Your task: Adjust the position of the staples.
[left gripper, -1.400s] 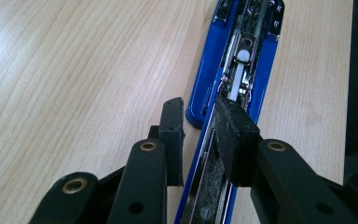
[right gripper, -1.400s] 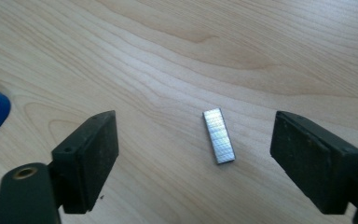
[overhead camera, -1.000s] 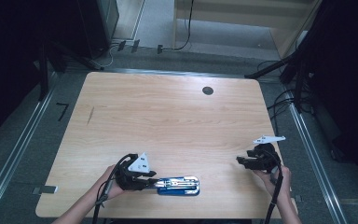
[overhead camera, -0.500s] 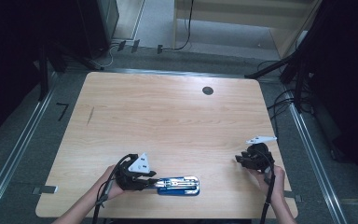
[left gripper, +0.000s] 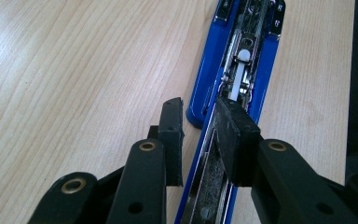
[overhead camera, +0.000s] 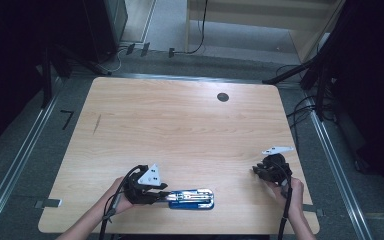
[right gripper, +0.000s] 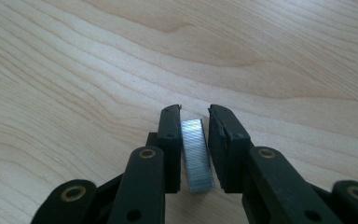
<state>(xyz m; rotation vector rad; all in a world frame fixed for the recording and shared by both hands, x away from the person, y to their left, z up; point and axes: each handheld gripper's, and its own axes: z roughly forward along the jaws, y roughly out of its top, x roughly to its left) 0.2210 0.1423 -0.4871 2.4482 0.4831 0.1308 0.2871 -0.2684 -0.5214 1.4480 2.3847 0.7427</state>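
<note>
While my left gripper (overhead camera: 166, 196) lies low near the front edge of the table (overhead camera: 180, 130), its jaws are closed on the near end of the blue stapler (overhead camera: 192, 199), which rests flat and opened out beside it. In the left gripper view one pad presses on the stapler's (left gripper: 242, 60) metal channel and the other sits against its blue side. My left hand (overhead camera: 117, 197) comes in from the bottom, forearm angled toward the centre.

My right gripper (overhead camera: 260, 172) sits near the table's right edge, well apart from the stapler, my right hand (overhead camera: 287, 192) behind it. In the right gripper view a strip of staples (right gripper: 196, 155) stands between the jaws; the left pad touches it, and I cannot tell whether the right pad does.

Most of the tabletop lies bare ahead of both grippers, with a dark round hole (overhead camera: 223, 97) near the far edge.

Compared with a second ago, the right gripper's jaws have been closing around the strip, and the gripper has drawn slightly nearer to me. The left gripper and stapler have not moved.
</note>
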